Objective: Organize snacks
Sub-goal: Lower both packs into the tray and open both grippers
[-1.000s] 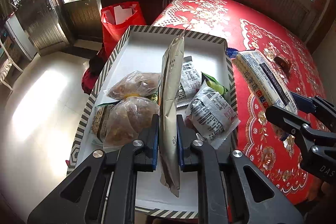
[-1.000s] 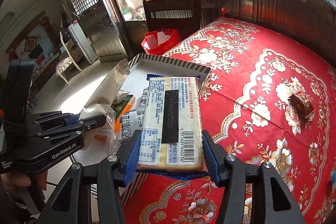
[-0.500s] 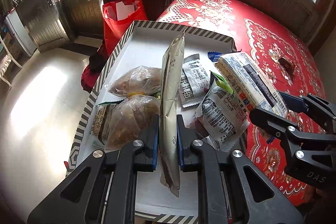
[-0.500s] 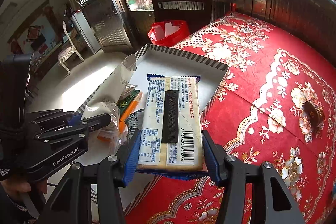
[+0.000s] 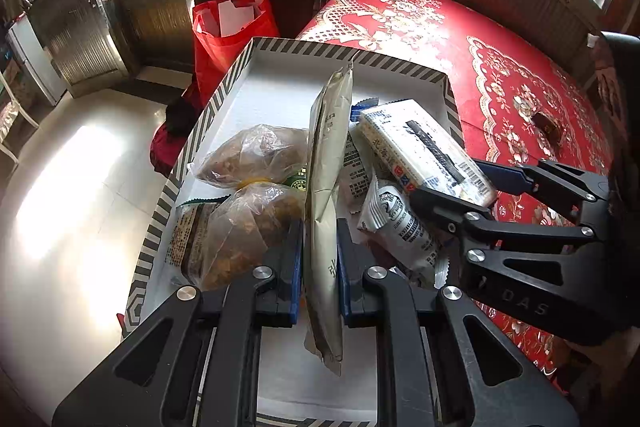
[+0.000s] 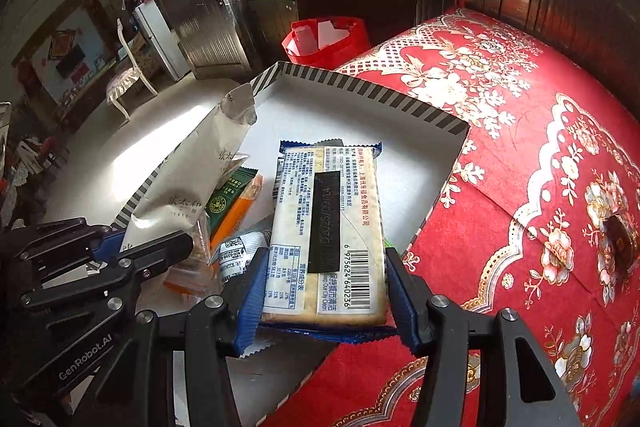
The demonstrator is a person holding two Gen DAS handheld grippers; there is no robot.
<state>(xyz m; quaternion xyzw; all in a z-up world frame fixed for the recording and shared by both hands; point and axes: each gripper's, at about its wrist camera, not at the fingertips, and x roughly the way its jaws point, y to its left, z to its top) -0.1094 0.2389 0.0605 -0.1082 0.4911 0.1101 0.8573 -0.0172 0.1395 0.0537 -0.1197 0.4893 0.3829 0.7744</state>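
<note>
The right gripper (image 6: 325, 301), clamped on the cracker pack (image 6: 326, 227), should lower it flat into the striped box's (image 6: 360, 91) bare far corner, clear of the left gripper's (image 5: 318, 267) clamped silver pouch (image 5: 326, 187).

Cracker pack (image 6: 326, 231) above tray (image 6: 362, 89), right of upright pouch (image 5: 326, 187); tray on tablecloth (image 6: 520, 155).

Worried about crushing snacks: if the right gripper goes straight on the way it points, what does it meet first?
Probably the white floor of the striped box, ahead of the cracker pack held by the right gripper; depth is unclear.
</note>
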